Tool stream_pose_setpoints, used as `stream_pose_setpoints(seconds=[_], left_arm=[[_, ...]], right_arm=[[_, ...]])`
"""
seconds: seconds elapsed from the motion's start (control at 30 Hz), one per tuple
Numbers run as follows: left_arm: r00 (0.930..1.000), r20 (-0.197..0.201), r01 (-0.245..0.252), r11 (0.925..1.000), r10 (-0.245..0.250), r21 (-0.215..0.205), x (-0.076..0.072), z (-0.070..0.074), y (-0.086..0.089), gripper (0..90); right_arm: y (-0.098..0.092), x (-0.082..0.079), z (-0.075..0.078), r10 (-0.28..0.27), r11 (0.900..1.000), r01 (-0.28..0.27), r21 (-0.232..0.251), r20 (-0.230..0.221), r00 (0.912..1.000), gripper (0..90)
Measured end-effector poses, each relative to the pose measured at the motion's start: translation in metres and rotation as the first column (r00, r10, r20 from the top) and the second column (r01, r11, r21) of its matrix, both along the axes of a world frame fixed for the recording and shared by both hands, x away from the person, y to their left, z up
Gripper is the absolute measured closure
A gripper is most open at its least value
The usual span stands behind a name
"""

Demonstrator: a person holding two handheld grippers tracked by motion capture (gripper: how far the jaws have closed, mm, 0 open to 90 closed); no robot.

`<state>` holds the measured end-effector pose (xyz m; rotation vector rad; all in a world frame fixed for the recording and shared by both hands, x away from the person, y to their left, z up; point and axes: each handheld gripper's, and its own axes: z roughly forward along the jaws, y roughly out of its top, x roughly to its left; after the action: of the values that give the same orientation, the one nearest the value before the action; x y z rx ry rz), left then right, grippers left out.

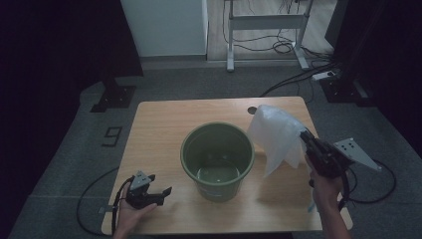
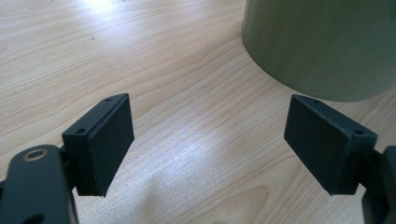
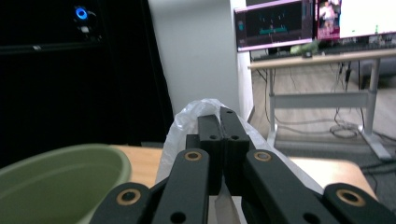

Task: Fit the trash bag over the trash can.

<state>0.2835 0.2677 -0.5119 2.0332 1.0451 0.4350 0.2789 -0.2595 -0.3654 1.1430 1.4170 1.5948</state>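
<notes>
Translucent white plastic bag (image 1: 276, 135) hangs in the air just right of the one round green plastic bucket (image 1: 217, 160), pinched by a corner in the right tongs (image 1: 304, 135), jaws clamped tight so it drapes open, likely for lining that bucket. Left tongs (image 1: 158, 194) rest on the pale wooden worktop (image 1: 159, 124), jaws wide and empty. One bag, one bucket.

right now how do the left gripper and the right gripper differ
The left gripper rests low on the table beside the green bucket, while the right gripper is raised above the tabletop. The left gripper's fingers stand wide apart with nothing between them; the right gripper's fingers are pressed together on a thin white plastic bag. Both are black and hand-held.
</notes>
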Motion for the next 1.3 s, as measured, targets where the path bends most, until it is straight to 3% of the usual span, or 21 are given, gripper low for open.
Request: stream_pose_setpoints(seconds=[0.2, 0.43, 0.8, 1.3], left_arm=[[1.0, -0.001, -0.001, 1.0, 0.001, -0.001, 0.0, 0.0, 0.0, 15.3], [1.0, -0.001, -0.002, 1.0, 0.002, -0.003, 0.0, 0.0, 0.0, 15.3], [1.0, -0.004, -0.004, 1.0, 0.004, -0.005, 0.001, -0.001, 0.0, 15.3], [0.9999, -0.01, -0.006, 1.0, 0.006, -0.004, 0.002, -0.003, 0.002, 15.3]], right_arm=[[0.007, -0.011, 0.034, 0.024, 0.999, -0.022, -0.037, 0.064, 0.9977, 88.8], [0.008, -0.021, 0.058, 0.034, 0.998, -0.028, -0.051, 0.109, 0.9934, 88.8], [0.017, -0.038, 0.107, 0.079, 0.995, -0.065, -0.078, 0.195, 0.9777, 88.8], [0.049, -0.045, 0.136, 0.164, 0.983, -0.138, -0.122, 0.235, 0.9582, 88.8]])
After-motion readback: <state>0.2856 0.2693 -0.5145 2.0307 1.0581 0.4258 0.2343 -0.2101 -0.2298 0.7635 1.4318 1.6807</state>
